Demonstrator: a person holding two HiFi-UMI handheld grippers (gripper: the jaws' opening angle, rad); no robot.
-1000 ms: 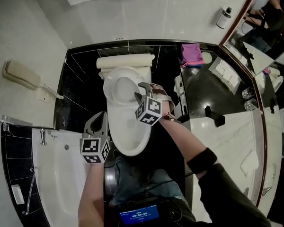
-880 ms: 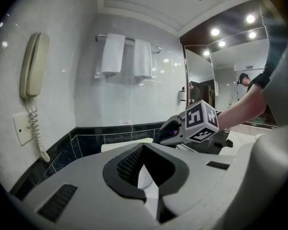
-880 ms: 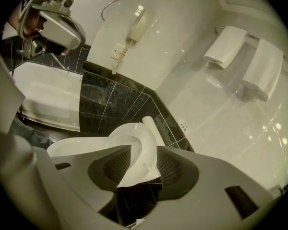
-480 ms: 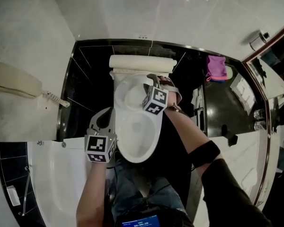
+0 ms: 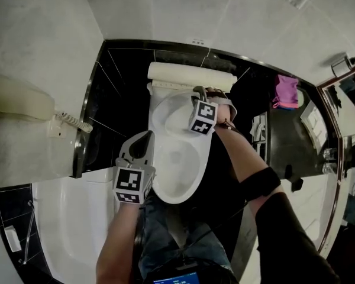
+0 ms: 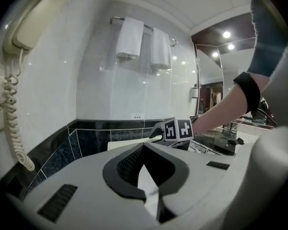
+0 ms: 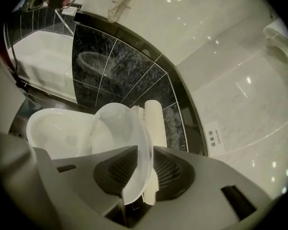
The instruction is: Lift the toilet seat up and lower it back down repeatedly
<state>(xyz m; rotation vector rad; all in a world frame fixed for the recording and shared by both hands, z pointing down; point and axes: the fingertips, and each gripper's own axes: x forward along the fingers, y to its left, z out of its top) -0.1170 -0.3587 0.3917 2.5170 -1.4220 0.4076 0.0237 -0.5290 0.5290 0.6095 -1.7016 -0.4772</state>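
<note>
Right gripper view: beside a wall label (image 7: 216,139) reading "BATH MAT", the right claw (image 7: 143,153), its jaws just closing, pinches the rim of the toilet seat (image 7: 130,126); the left claw (image 6: 151,159) is spread.

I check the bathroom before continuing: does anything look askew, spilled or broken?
Nothing stands out. The seat is raised near the lid and looks whole; the fingers of the right gripper, which have just been closing, grip its rim. No spill shows.

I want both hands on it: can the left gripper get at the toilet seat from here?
Probably yes: the left gripper hangs open beside the bowl, on its left side, with nothing between it and the raised toilet seat.
</note>
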